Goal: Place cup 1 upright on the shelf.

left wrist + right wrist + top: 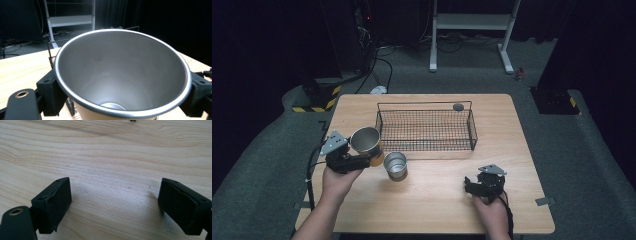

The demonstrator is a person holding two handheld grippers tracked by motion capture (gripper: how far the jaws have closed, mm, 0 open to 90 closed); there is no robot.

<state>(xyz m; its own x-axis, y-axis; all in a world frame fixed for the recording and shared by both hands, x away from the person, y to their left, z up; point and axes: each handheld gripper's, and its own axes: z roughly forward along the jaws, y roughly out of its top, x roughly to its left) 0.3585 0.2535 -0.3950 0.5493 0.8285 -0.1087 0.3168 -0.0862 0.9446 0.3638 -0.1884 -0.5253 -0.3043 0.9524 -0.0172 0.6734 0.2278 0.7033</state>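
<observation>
A metal cup (366, 141) with a steel inside and a tan outer wall is held, tilted, just above the wooden table (437, 205) at the left. My left gripper (367, 159) is shut on it. In the left gripper view the cup (120, 75) sits between the two black jaws, its mouth facing the camera, with my left gripper (122, 98) clamped on its sides. A smaller steel cup (395, 165) stands upright just right of the held one. My right gripper (470, 187) rests low at the front right, open, over bare wood (112, 157), with nothing between its fingers (53, 203).
A black wire basket (427, 129) stands behind the two cups at the table's middle. A small dark round object (458, 107) lies by its back right corner. Beyond the table are a grey floor, cables and a white frame (472, 22).
</observation>
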